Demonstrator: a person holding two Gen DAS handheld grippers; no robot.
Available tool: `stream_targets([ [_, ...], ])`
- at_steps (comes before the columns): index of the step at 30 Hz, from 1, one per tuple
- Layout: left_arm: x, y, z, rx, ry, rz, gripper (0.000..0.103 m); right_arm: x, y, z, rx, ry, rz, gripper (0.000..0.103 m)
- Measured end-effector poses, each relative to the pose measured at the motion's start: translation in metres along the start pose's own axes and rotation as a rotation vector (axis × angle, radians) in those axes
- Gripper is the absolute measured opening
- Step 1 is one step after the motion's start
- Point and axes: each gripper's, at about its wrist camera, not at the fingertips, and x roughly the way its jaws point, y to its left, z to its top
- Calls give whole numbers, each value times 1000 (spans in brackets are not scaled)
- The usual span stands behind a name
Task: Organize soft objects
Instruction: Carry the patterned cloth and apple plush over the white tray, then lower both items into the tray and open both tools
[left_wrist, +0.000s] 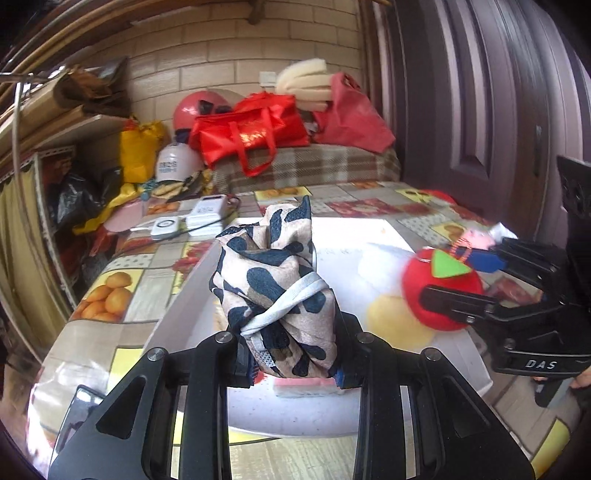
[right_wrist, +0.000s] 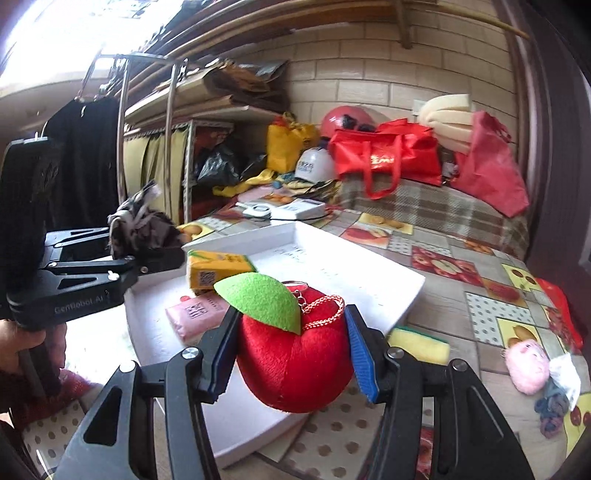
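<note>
My left gripper (left_wrist: 293, 369) is shut on a beige cloth bundle with dark spots (left_wrist: 273, 280), tied with a white band, held above the white tray (left_wrist: 340, 236). From the right wrist view that left gripper (right_wrist: 162, 251) comes in at the left with the cloth bundle (right_wrist: 136, 225) over the tray's (right_wrist: 351, 266) left corner. My right gripper (right_wrist: 291, 350) is shut on a red plush apple (right_wrist: 295, 369) with a green felt leaf and a chain, above the tray's near edge. The left wrist view has the right gripper (left_wrist: 476, 280) and the apple (left_wrist: 436, 291) at its right.
In the tray lie a yellow carton (right_wrist: 218, 267) and a pink packet (right_wrist: 195, 314). A yellow-green sponge (right_wrist: 419, 343) lies on the fruit-print tablecloth beside the tray, and a pink plush toy (right_wrist: 526, 363) further right. White devices (left_wrist: 207, 214) and red bags (left_wrist: 251, 133) stand at the back.
</note>
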Motion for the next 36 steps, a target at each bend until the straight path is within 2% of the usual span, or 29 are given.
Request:
stream_targets([
  [7,18,1,2,-6,90,-50,28,18,-7,4,55,40,12,54],
  [25,45,4,8,-21,159,-50,28,36,-8,10,50,57,-9,54],
  [31,62,14,13,-83,193,-58,28,45,-14,14,64,65,-24,54],
  [36,75,35,15,-198,208,-36,28,53,-19,17,73,69,-39,54],
])
